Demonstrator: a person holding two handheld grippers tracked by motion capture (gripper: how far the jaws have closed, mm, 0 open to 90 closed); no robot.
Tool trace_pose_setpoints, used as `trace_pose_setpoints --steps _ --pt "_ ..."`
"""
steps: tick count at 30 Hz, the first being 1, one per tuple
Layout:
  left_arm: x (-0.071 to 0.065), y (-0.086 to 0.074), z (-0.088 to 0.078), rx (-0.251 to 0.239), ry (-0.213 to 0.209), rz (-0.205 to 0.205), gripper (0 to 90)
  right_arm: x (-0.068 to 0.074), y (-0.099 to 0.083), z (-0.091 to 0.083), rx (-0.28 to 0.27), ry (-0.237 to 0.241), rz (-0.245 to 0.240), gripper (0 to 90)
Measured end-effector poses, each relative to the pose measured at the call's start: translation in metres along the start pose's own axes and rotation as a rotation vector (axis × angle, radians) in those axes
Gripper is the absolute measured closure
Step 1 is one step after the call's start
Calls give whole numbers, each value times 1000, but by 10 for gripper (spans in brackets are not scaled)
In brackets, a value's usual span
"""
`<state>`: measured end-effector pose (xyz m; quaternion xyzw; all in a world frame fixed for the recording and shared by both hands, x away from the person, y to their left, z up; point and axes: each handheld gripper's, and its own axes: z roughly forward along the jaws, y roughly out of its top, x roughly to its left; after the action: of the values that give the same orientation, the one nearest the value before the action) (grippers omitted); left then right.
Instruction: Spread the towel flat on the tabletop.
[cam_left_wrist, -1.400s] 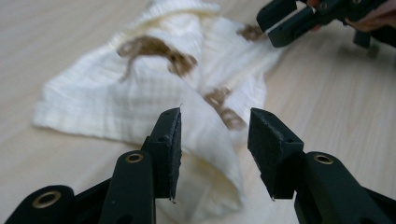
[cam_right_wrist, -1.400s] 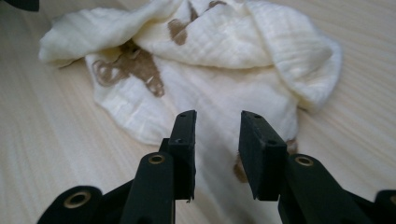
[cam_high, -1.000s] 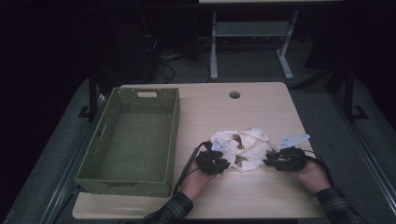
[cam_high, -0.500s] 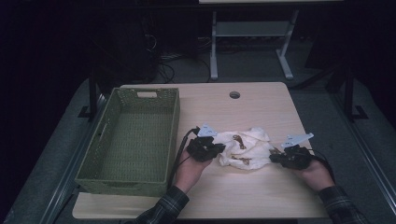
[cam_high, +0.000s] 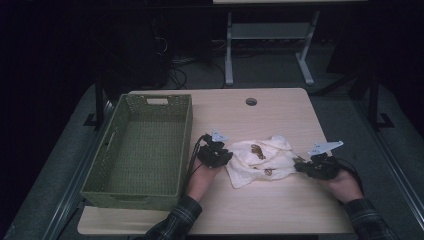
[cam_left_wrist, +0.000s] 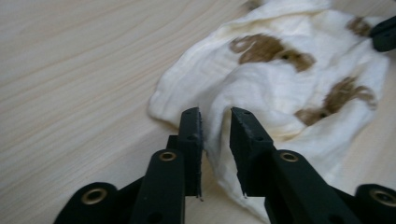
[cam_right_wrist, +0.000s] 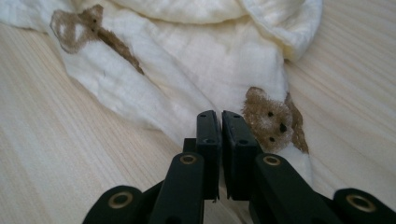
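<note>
Cloth — crumpled on pale wood table | left gripper just parted | right gripper pinching cloth | room dark

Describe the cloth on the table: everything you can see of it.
The cloth is cream, soft and thin-looking, printed with brown teddy bears. It lies crumpled in folds on the wooden table, right of the green basket and apart from it. The right gripper is pinched shut on its right edge, beside a bear's face. The left gripper has just been opening; its jaws stand slightly apart with a fold of the cloth's left edge between them, no longer pressed.
</note>
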<state>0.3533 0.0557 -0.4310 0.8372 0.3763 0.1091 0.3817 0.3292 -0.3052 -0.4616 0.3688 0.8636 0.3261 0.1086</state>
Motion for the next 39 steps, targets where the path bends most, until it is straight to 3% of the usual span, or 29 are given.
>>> trace_pose_setpoints --steps 11,18,20,23,29,35,39 --pt "-37 -12 -26 12 -80 94 665 4 1 -15 -64 13 2 773" --pt "-44 -20 -42 -9 -105 100 635 6 1 -16 -67 19 -4 763" --pt "-45 -23 -46 -14 -132 95 653 6 1 -16 -65 20 -6 761" --pt "-48 -29 -41 0 -175 94 700 6 1 -15 -64 22 -7 760" --pt "-60 -40 -15 89 -228 124 716 5 0 -15 -58 19 -3 776" --pt "-63 -46 6 144 -211 160 745 5 0 -14 -52 27 -6 776" --pt "-59 -47 3 161 -199 174 844 6 -1 -15 -49 30 -5 775"
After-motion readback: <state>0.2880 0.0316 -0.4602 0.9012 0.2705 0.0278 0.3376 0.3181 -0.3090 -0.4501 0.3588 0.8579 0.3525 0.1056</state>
